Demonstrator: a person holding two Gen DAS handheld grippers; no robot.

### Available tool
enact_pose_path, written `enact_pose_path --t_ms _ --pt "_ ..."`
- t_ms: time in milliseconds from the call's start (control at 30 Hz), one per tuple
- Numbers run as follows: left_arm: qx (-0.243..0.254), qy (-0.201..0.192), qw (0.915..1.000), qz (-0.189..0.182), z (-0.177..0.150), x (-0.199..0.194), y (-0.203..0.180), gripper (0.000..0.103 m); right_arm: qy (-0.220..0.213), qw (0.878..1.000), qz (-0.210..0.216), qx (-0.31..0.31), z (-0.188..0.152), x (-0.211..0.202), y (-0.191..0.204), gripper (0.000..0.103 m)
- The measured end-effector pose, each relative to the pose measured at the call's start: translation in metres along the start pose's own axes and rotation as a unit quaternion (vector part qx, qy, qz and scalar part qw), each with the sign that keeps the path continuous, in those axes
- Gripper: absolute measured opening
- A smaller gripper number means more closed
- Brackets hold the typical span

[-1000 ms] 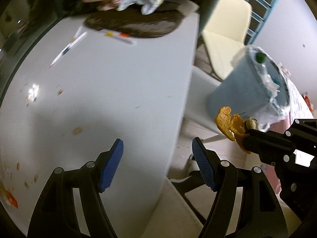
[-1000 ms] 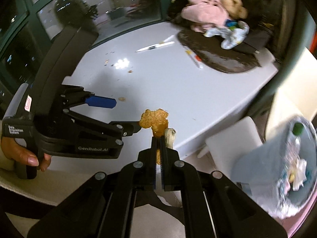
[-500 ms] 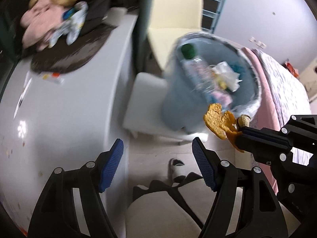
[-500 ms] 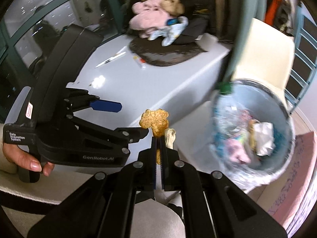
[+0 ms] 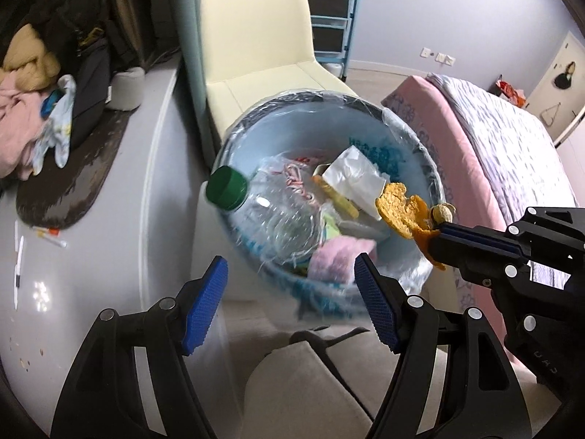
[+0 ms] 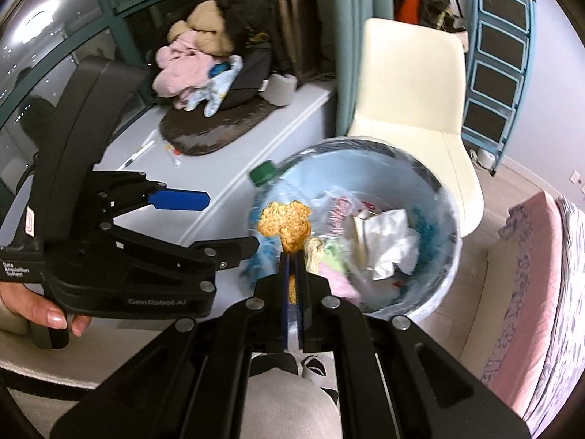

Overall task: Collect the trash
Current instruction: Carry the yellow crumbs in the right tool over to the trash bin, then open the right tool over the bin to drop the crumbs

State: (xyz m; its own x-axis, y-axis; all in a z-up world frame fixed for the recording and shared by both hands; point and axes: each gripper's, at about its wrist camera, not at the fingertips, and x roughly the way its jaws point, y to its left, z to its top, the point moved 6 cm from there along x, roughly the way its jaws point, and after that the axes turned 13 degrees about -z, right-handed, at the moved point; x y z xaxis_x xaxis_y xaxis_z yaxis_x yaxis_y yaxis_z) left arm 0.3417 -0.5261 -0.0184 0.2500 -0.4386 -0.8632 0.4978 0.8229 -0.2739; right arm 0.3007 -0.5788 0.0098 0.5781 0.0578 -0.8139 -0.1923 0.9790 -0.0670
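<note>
My right gripper [image 6: 292,263] is shut on an orange peel [image 6: 287,221] with a peanut shell [image 6: 314,254] beside it. It holds them over the near rim of the blue bin [image 6: 448,197]. In the left wrist view the right gripper [image 5: 444,243] comes in from the right with the peel [image 5: 400,212] and the shell [image 5: 442,214] above the bin [image 5: 248,139]. The bin is lined with plastic and holds a green-capped bottle [image 5: 226,188], crumpled paper [image 5: 353,177] and a pink cloth [image 5: 338,259]. My left gripper [image 5: 289,303] is open and empty, just short of the bin.
A white table [image 5: 91,256] lies to the left with pens [image 5: 18,259], crumbs, a dark mat [image 5: 69,179] and a pile of clothes [image 5: 29,109]. A cream chair [image 5: 256,44] stands behind the bin. A pink bed [image 5: 493,139] is on the right.
Both grippers have swung right from the table to the bin. The bin has grown nearer and now sits under the peel. The right gripper stays shut on the peel.
</note>
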Motion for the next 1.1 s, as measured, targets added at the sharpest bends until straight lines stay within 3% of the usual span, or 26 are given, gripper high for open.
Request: enact_pose_path --t_ms 467,700,900,967,1100 --pt "-0.023 0.031 0.9992 -0.011 0.02 0.044 0.003 0.069 0.048 0.999 -0.021 -0.006 0.006 0.035 -0.032 0.005" --pt "-0.024 0.029 0.9992 -0.015 0.025 0.047 0.005 0.069 0.073 0.997 -0.031 -0.013 0.006 0.048 -0.036 0.005" --pt "-0.021 0.026 0.9994 -0.012 0.023 0.04 0.01 0.069 0.067 0.997 -0.043 -0.004 0.009 0.045 -0.037 0.006" --pt "-0.022 0.022 0.9994 -0.012 0.021 0.036 0.013 0.069 0.063 0.997 -0.044 -0.002 0.01 0.043 -0.034 0.009" --pt "-0.024 0.016 0.9996 -0.009 0.014 0.023 0.02 0.069 0.039 0.998 -0.041 -0.012 0.014 0.032 -0.018 0.024"
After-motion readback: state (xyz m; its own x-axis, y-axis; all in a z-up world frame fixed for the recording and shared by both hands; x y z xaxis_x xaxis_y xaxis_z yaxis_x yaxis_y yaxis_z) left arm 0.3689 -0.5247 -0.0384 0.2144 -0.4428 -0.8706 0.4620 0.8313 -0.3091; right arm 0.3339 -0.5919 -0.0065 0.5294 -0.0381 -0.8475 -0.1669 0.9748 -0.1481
